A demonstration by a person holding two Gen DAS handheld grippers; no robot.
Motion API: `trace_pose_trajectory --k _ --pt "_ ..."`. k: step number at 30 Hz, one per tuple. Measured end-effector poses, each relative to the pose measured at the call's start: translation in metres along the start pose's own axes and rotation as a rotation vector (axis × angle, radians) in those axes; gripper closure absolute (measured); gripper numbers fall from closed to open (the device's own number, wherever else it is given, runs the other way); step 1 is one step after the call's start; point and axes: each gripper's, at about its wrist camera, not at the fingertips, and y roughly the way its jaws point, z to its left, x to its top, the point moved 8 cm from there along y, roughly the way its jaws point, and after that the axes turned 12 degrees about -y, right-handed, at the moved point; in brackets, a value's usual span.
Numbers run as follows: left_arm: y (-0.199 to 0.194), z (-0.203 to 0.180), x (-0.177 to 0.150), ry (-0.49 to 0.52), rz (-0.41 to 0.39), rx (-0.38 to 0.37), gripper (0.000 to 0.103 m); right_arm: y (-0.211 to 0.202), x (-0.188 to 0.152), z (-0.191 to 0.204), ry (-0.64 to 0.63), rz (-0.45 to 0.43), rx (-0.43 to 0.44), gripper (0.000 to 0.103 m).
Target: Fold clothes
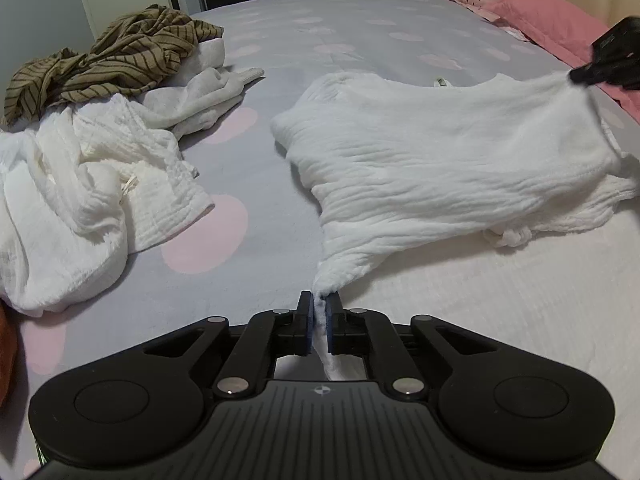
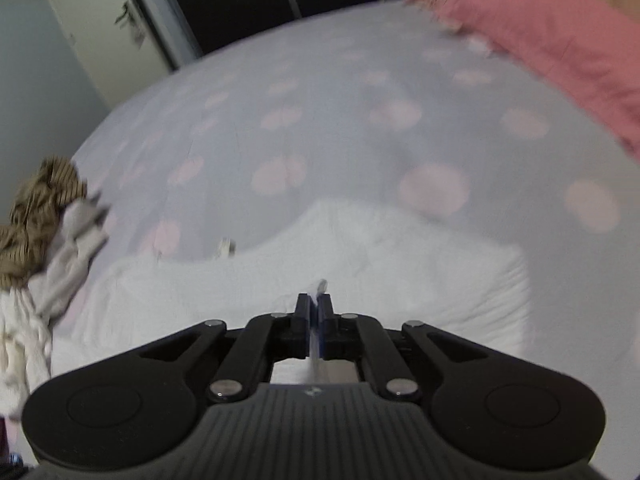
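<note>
Both tools, left tool [image 1: 319, 299] and right tool [image 2: 315, 302], grip our white garment [image 1: 440, 160], seemingly by corners; folding barely begun, pile [image 1: 80, 152] waits.

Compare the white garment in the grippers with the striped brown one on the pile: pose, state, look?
The white garment lies spread fairly flat on the bed; the striped brown garment sits crumpled atop a pile of white clothes. The white garment is pinched at two ends by the left gripper and right gripper; the striped one is untouched. White is plain and crinkled; brown has dark stripes. Both are unfolded.
</note>
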Motion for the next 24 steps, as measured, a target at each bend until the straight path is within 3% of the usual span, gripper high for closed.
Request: trace_pose_trajectory --k 5,10,14,17,24 --pt "0.001 -0.004 -0.002 0.007 0.007 -0.013 0.1 -0.022 0.012 -0.037 0.046 -0.047 -0.176 0.099" --pt "0.003 -0.009 -0.003 0.027 0.001 -0.007 0.1 0.006 -0.011 -0.047 0.065 0.024 -0.136 0.099" --pt "-0.001 -0.013 -0.003 0.055 -0.014 -0.004 0.1 0.011 -0.021 -0.045 0.037 0.041 -0.129 0.093" --pt "0.0 -0.016 -0.004 0.069 -0.013 -0.001 0.1 0.004 -0.023 -0.045 0.041 0.032 -0.114 0.065" --pt "0.001 -0.012 -0.001 0.022 -0.003 -0.002 0.1 -0.011 -0.046 -0.035 0.03 0.074 -0.064 0.066"
